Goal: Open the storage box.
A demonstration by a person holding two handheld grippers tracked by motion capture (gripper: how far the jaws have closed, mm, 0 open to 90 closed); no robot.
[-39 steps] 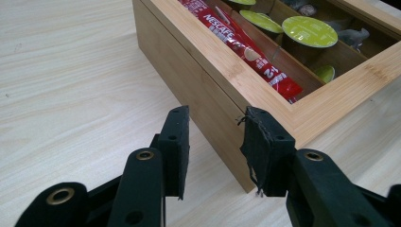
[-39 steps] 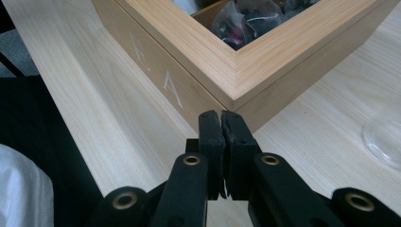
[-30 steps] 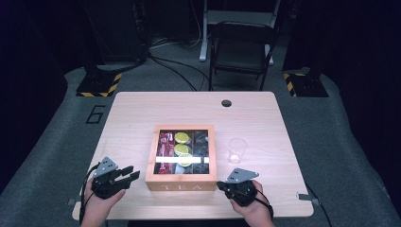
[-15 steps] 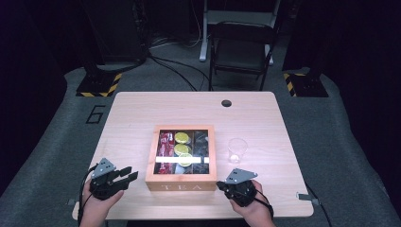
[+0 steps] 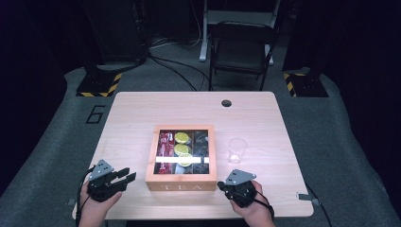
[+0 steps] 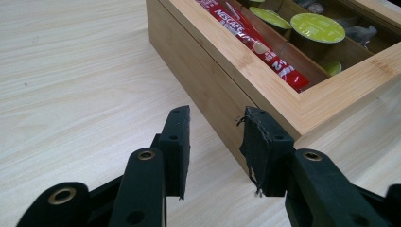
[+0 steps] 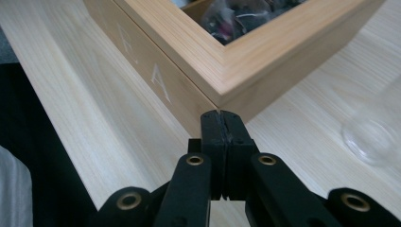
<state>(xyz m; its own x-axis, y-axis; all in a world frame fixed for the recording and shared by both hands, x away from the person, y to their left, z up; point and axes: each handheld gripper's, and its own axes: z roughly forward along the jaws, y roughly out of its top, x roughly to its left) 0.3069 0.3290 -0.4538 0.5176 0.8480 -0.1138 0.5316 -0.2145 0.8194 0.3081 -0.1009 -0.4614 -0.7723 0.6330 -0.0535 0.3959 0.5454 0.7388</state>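
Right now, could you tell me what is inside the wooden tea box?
The tea box holds red sachets on its left, green-lidded capsules in the middle and dark packets on the right. Glare on the lid hides the front compartments.

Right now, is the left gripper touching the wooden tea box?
Apart. The left gripper view shows the left gripper with both jaws short of the tea box, bare table visible past their tips; nothing sits between them.

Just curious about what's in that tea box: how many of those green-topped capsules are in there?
3 show, all in the middle row of the wooden box: back capsule, middle capsule, front capsule. The lid's glare could hide more.
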